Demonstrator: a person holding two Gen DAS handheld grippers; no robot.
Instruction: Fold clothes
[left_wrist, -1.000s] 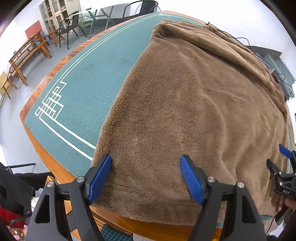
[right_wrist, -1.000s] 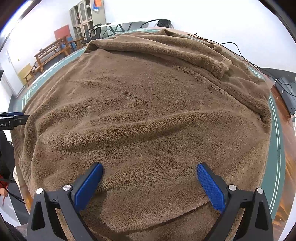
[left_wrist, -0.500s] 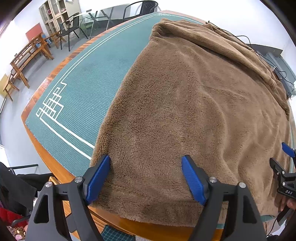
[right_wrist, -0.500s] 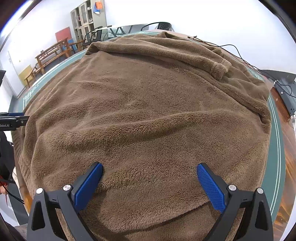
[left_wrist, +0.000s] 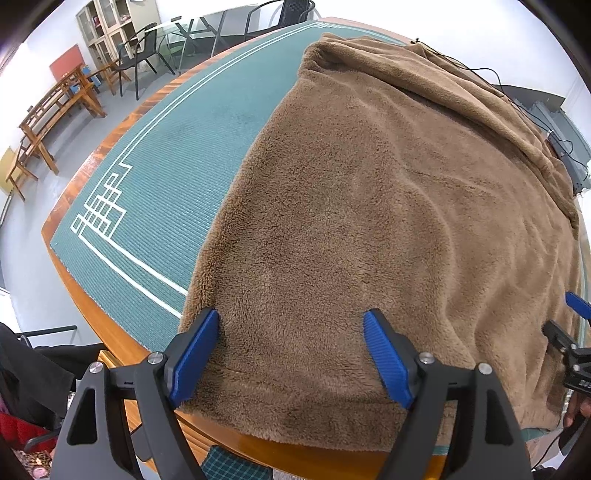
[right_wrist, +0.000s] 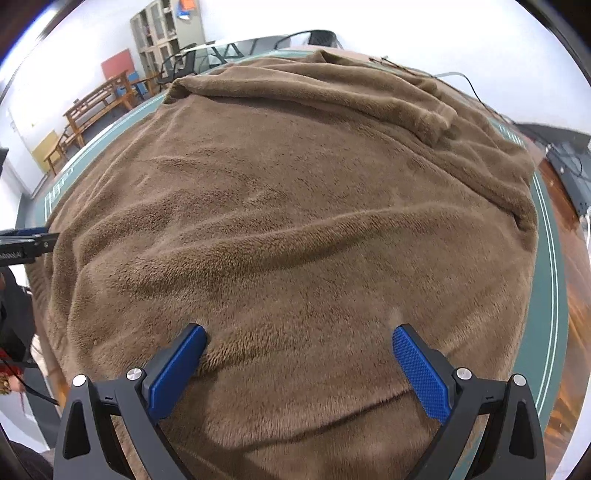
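Lying spread over the green-matted worktop (left_wrist: 155, 177), the brown fleece garment (left_wrist: 369, 206) hangs past its near edge. Both the left claw (left_wrist: 291, 350) and right claw (right_wrist: 299, 365) hover released above the hem; pinching both corners evenly should keep the fold square.

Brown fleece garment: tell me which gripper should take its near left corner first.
Left. The left gripper hangs open above the brown fleece garment right at its near left corner on the green mat. The right gripper, also open, sits over the garment's middle.
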